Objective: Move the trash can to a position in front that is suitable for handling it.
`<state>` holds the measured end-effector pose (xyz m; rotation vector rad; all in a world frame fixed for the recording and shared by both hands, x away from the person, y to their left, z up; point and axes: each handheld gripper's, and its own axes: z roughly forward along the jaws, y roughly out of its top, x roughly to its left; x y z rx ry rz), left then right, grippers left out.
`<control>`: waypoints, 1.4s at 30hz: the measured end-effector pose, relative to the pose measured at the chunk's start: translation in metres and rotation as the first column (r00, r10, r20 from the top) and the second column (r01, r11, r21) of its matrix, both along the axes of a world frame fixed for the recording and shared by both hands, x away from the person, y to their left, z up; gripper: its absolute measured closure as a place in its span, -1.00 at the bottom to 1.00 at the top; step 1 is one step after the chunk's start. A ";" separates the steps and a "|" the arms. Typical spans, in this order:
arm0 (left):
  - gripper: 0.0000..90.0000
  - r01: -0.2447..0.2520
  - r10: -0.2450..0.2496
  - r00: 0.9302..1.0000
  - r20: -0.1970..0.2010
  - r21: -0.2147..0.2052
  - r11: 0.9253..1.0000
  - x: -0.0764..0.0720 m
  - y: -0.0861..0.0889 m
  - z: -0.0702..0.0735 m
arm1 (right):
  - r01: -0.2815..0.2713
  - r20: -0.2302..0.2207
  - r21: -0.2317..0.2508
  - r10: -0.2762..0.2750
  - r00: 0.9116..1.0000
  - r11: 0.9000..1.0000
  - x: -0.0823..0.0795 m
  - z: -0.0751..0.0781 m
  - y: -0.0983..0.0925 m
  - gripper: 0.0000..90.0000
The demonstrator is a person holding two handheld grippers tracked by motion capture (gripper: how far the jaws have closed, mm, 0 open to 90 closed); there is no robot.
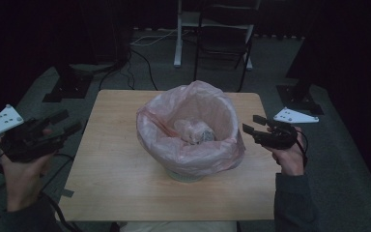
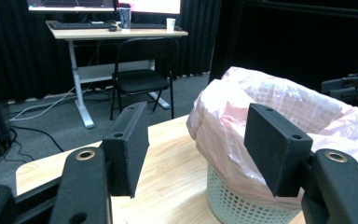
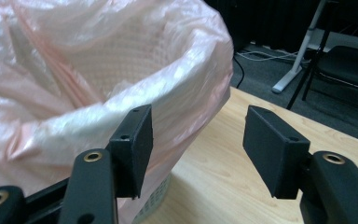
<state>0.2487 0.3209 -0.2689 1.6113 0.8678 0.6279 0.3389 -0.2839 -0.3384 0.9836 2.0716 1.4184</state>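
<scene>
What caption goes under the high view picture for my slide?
Two open grippers, left gripper and right gripper, flank a pink-bagged bin on a table.

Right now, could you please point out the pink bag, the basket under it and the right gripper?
Pink bag (image 1: 232, 145): high view, on the folded-over rim.
Basket (image 2: 242, 205): left gripper view, on the white mesh wall.
Right gripper (image 1: 254, 124): high view, midway between its fingers.

Black left gripper (image 1: 60, 124), right gripper (image 1: 254, 123): 2 flat black jaws, brass rivets, grey 3-cornered plates, dark sleeves.

High view overhead, gripper views close (level), all sharing lined basket (image 1: 192, 130)
</scene>
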 end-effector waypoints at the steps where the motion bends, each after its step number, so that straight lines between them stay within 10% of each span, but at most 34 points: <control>1: -0.11 0.000 0.000 1.000 -0.003 0.000 1.000 0.000 0.000 0.000 | 0.000 0.000 0.000 0.000 1.000 1.000 0.000 0.000 0.000 -0.07; 16: -0.12 -0.008 0.009 0.999 -0.037 0.024 1.000 0.008 -0.003 -0.007 | -0.029 -0.041 0.087 0.033 0.999 0.996 0.032 0.007 0.016 -0.04; 27: -0.14 -0.008 0.011 0.999 -0.051 0.048 0.999 0.012 -0.007 -0.010 | -0.108 -0.065 0.007 0.109 0.992 0.994 0.039 0.008 0.037 0.27; 42: -0.14 0.003 0.009 0.995 -0.095 0.123 0.992 0.017 -0.014 -0.014 | -0.231 -0.128 0.090 0.241 0.962 0.969 0.021 0.006 0.083 0.23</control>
